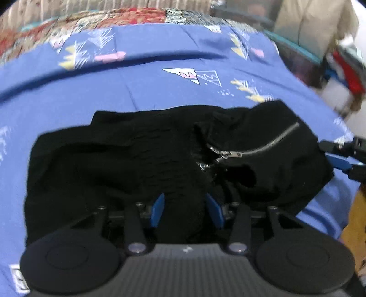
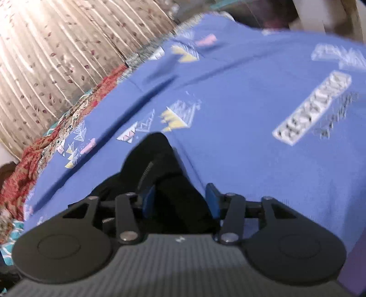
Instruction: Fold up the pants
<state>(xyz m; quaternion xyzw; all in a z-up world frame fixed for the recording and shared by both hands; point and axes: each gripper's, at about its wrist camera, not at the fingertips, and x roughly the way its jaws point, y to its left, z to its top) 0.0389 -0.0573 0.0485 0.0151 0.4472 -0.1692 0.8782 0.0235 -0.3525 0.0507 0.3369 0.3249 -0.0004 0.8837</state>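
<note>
Black pants [image 1: 128,160] with a silver zipper [image 1: 263,146] lie bunched on a blue patterned bedsheet [image 1: 137,86]. My left gripper [image 1: 186,210] has its blue pads on either side of a fold of the black fabric at the near edge and is shut on it. My right gripper [image 2: 180,201] is shut on another bunch of the pants [image 2: 157,160], held over the sheet [image 2: 251,102]. It also shows in the left wrist view [image 1: 343,157], at the right edge of the pants.
A red patterned quilt [image 1: 103,20] lies along the bed's far side, with a beige leaf-print curtain [image 2: 57,57] behind it. Cluttered furniture and bags [image 1: 331,57] stand off the bed's right side.
</note>
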